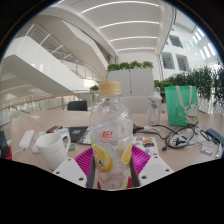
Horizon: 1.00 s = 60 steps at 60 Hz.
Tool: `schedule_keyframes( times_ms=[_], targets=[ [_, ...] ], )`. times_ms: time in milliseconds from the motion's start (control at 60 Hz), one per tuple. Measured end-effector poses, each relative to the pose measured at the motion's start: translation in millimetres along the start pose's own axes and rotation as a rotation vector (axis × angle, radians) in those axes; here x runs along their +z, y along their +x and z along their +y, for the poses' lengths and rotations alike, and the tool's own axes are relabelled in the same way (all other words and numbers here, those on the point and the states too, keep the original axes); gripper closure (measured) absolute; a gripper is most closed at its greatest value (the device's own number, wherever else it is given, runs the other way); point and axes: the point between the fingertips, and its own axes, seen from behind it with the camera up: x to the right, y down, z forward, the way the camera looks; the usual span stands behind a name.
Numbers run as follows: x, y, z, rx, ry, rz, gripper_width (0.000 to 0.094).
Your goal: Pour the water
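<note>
The gripper (111,160) holds a clear plastic bottle (110,135) upright between its two fingers, the pink pads (84,158) pressed against the bottle's lower half from either side, so the claw is clamped on it. The bottle has a pale yellowish cap, a label with red characters and pink and yellow fruit pictures, and it hides whatever lies straight ahead at twelve o'clock.

At about nine o'clock from the bottle, a white mug (52,150) stands on the table (150,130), its handle turned toward the bottle, near but not touching the left finger. Beyond the mug, toward ten o'clock, small items lie scattered on the tabletop, too small to tell apart.

Toward two o'clock a green bag (181,104) stands upright on the table, well apart from the bottle. Just in front of it black cables (183,136) loop across the surface, and a small clear glass (155,112) stands between bag and bottle.

Farther back, at one o'clock, a white planter (131,80) carries a row of green plants. Above it all, a white curved balcony (50,55) and a ceiling with long light strips span the room.
</note>
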Motion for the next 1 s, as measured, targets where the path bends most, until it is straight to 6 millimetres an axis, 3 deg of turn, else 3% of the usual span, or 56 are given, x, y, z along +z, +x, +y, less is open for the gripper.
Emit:
schedule_keyframes(
  times_ms=[117,200,217,267,367,483,667,767,833,1000],
  targets=[
    [-6.2,2.8,7.6,-0.021,-0.058,0.027,0.0355],
    [-20.8,7.6,4.5,-0.038,-0.095,0.082,0.0197],
    [-15.6,15.2,4.2,-0.041,-0.096,0.09,0.0166],
    [-36.7,6.0,-3.7,-0.033,-0.101,0.116,0.0121],
    [-66.7,-3.1,-7.6,-0.022,-0.141,0.15,0.0116],
    [-116.8,-22.1,-11.6,-0.009,-0.177,0.205,0.0103],
    [-214.7,-78.3,-29.7,0.014,-0.218,0.238,0.011],
    [-260.4,-108.8,-50.9,0.012,-0.224,0.233,0.0109],
    [-280.1,-128.3,-64.7,0.023,-0.22,0.226,0.01],
    [-326.7,-144.2,-89.8,0.072,-0.217,0.224,0.0102]
  ],
)
